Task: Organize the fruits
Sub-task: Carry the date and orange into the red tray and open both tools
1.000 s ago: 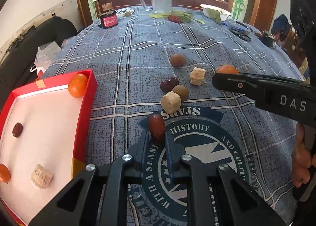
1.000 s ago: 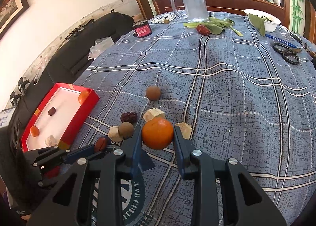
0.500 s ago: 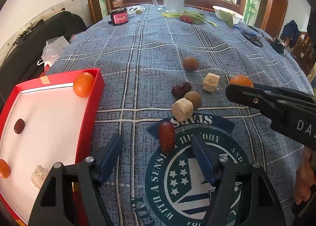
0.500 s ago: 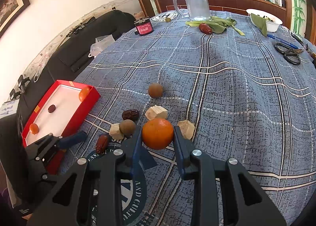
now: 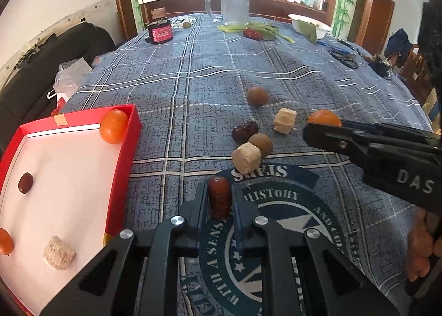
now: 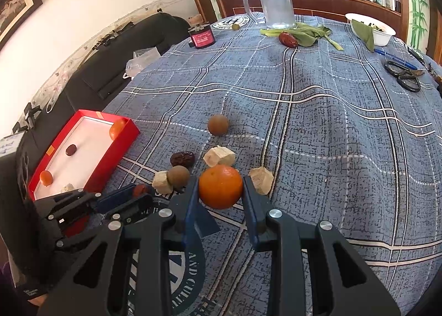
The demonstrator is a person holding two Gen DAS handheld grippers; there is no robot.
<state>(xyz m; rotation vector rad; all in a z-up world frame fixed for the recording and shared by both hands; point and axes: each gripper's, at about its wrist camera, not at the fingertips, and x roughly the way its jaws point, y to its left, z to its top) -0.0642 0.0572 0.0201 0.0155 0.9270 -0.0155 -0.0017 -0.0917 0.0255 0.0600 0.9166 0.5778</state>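
Blue plaid desk [image 5: 210, 73]: left hand-held gripper [image 5: 219, 200] clamps a red date [image 5: 219, 201] right of the red tray [image 5: 132, 144]; right hand-held gripper [image 6: 221, 189] clamps an orange [image 6: 220, 186].

The tablecloth [image 5: 276, 67] carries a round emblem [image 5: 276, 222] reading "HISTORY", "WITH A SENSE" and "AND CULTURE"; at 3 o'clock, the right gripper [image 5: 306, 131] shows "DAS".

Left gripper [image 5: 219, 200]: black angular frame with cut-out windows in the arms, four round silver screw heads behind the fingers, and dark blue pads lining the inner finger faces. Right gripper [image 6: 220, 191]: same black frame, silver screws set back from the claw, blue pads inside. Seen side-on from the left wrist view, its body carries white lettering "DAS". A bare hand [image 5: 421, 247] shows behind that lettering; no sleeve visible.
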